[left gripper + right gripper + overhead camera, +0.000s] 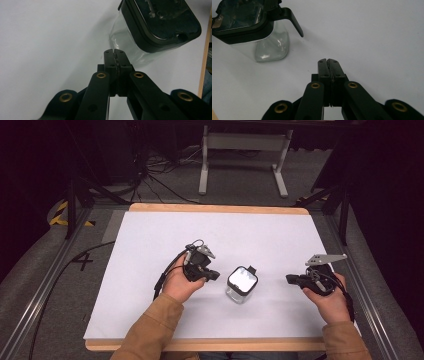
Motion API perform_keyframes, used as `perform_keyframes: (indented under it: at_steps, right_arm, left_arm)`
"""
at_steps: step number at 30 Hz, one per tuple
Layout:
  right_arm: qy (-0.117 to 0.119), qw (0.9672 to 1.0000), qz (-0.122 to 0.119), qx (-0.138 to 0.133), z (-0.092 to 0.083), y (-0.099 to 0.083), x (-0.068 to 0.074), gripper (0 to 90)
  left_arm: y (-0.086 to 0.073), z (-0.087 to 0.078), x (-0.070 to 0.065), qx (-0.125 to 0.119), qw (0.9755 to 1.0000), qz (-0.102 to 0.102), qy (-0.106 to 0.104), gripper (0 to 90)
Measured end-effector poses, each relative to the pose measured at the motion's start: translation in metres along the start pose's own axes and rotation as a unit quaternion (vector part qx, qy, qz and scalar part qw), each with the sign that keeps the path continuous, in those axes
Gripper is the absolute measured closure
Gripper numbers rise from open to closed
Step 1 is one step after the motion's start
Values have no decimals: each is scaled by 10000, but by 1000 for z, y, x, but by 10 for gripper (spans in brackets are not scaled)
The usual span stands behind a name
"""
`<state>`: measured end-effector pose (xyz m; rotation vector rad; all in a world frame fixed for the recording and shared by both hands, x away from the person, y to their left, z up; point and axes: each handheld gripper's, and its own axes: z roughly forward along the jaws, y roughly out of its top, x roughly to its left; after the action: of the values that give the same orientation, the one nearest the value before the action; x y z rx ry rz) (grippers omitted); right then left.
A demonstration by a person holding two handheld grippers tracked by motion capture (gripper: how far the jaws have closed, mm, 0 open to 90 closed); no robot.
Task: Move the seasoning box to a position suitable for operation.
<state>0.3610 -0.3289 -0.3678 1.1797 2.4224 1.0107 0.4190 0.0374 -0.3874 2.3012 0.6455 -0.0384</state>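
White table (pixel 150 250), wood edging, grey carpet floor (pixel 240 175), cables (pixel 150 170)

My bench (pixel 150 250) has a white top with a bare wooden edge at the far and near sides. One item stands on it: a clear jar (pixel 241 284) with a black-rimmed lid, upright, near centre.

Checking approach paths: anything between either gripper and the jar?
Nothing visible. The jar stands alone on the white table, lid on. The left gripper sits just to its left and the right gripper further off to its right, both with jaws shut, with only bare table between each and the jar.
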Motion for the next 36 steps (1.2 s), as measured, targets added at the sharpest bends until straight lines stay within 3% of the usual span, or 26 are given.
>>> perform_keyframes:
  at_steps: [11,24,36]
  right_arm:
    - [-16,10000,6,-7,-4,-7,2,900]
    - [42,10000,-65,-19,-2,-5,4,900]
    - [74,9999,-95,-40,-1,-3,4,900]
  left_arm:
    - [7,21,-3,104,9997,106,-174,898]
    - [6,22,-8,180,9994,206,-220,899]
    - [7,23,-23,504,9972,398,-395,899]
